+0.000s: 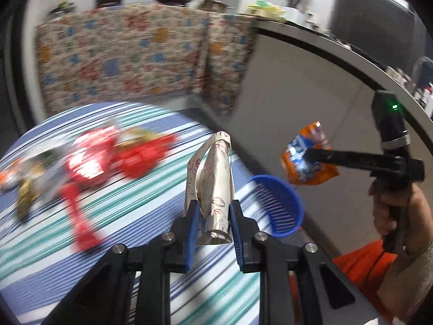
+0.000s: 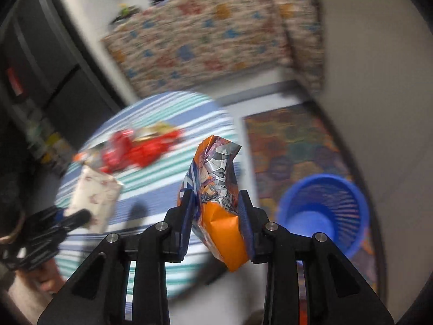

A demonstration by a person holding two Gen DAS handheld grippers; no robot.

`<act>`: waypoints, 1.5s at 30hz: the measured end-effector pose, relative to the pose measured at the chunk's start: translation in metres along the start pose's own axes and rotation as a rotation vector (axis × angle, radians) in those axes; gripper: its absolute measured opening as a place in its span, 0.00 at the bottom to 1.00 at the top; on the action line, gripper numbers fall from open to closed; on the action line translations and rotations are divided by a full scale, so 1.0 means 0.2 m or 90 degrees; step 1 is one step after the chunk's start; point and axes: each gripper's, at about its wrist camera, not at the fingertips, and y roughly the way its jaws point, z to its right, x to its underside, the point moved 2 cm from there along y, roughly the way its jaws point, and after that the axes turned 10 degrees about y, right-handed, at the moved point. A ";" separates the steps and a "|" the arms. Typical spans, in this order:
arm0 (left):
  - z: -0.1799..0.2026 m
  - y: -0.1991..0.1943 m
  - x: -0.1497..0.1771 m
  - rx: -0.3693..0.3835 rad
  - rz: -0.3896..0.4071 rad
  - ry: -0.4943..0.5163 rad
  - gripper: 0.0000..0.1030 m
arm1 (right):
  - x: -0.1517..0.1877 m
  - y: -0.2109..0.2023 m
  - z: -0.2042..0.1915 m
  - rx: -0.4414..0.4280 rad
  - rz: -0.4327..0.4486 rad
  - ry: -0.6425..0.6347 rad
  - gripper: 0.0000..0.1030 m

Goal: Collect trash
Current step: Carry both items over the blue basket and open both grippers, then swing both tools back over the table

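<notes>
Count from my two views: 2 hand-held grippers, my left hand-held gripper and my right hand-held gripper. 2 wrappers off the table: 1 cream floral wrapper in the left one, 1 orange foil-lined wrapper in the right one. 1 blue slatted basket on the floor. 1 striped table. On it, a blurred pile of trash: at least 2 red pieces, plus some silver and yellowish bits; exact count can't be read through the motion blur. 1 patterned floor mat.
</notes>
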 end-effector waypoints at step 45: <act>0.77 1.17 -0.20 0.052 -0.018 0.044 0.73 | -0.28 0.09 1.03 0.157 0.134 0.187 1.00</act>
